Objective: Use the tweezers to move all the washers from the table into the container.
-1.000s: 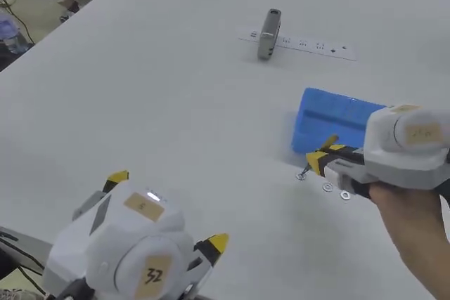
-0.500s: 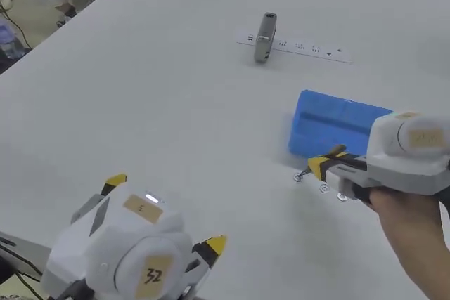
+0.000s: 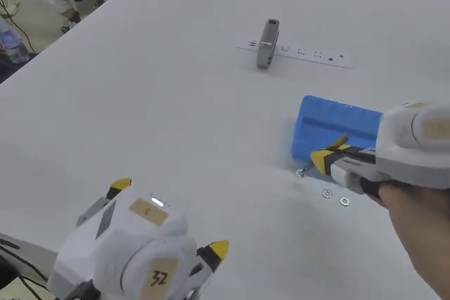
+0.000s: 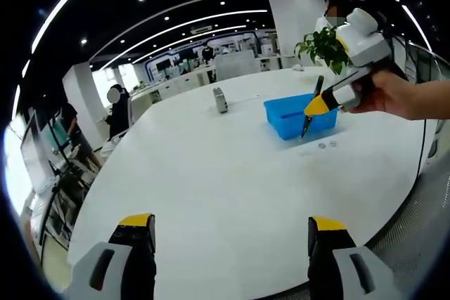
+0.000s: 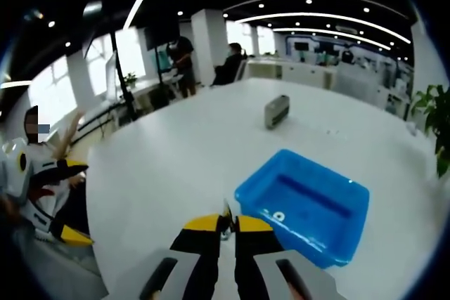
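The right gripper (image 5: 226, 224) pinches the tweezers (image 4: 308, 114) beside the blue box (image 3: 330, 124). Two washers (image 3: 328, 193) lie near. The left gripper (image 4: 230, 233) is wide.

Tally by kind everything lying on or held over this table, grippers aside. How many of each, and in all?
Blue container: 1
Tweezers: 1
Washers: 4 (two lying loose, one at the tweezers' tip, one inside the container)
Power strip: 1
Grey device on the power strip: 1
Total: 8

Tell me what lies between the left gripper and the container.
Between left gripper and container: bare table, per the left gripper view; tweezers and washers sit beside that line.
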